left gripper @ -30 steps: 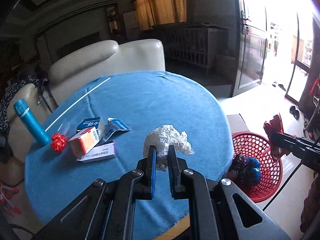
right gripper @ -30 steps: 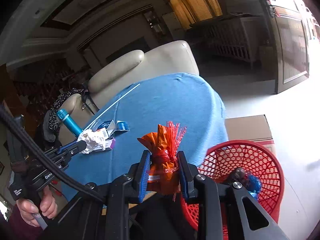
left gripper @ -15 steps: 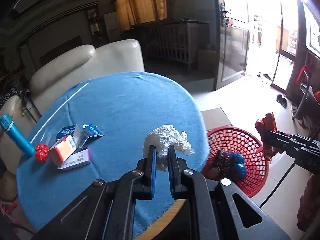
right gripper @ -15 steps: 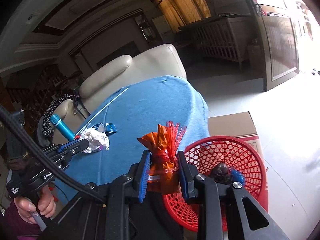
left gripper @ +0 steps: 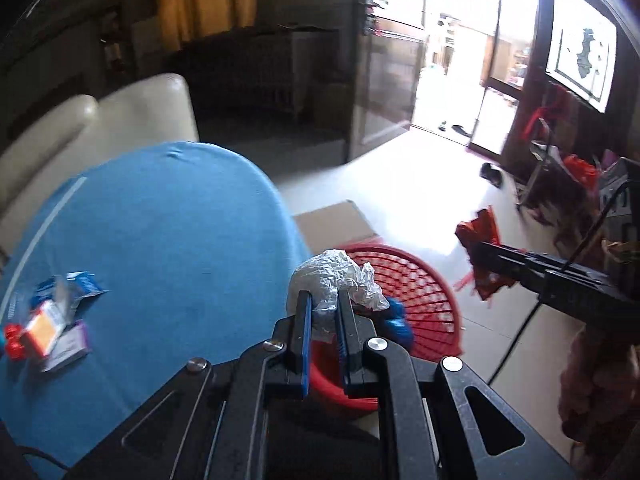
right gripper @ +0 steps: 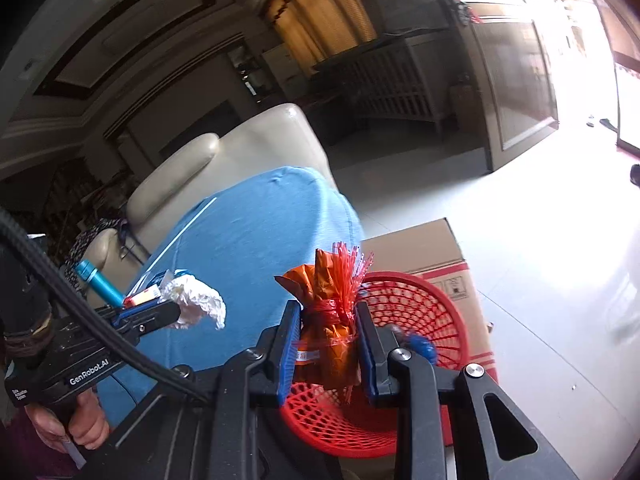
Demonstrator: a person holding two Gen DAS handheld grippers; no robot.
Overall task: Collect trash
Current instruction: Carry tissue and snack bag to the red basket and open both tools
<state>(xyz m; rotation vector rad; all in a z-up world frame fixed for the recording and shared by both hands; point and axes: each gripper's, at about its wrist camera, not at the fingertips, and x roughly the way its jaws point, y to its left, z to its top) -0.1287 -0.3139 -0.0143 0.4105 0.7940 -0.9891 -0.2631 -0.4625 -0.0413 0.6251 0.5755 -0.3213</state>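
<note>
My left gripper [left gripper: 323, 301] is shut on a crumpled white paper wad [left gripper: 332, 276] and holds it at the near rim of the red mesh basket [left gripper: 416, 280] on the floor. The same wad [right gripper: 196, 304] and left gripper [right gripper: 160, 314] show at the left of the right wrist view. My right gripper [right gripper: 327, 312] is shut on an orange wrapper tied with red fringe [right gripper: 330, 312], held above the red basket [right gripper: 424, 320]. That wrapper [left gripper: 480, 232] shows at the right of the left wrist view. Dark and blue trash [left gripper: 396, 320] lies inside the basket.
A round table with a blue cloth [left gripper: 168, 240] carries small cartons [left gripper: 52, 328] and a red ball [left gripper: 12, 340] at its left. A teal bottle [right gripper: 98, 282] stands there too. A cardboard box [right gripper: 420, 248] sits behind the basket, a cream sofa [left gripper: 120, 116] beyond the table.
Both grippers have swung right, off the table and over the red basket, each still clamped on its piece of trash. The cartons have slid toward the left edge of the left wrist view.
</note>
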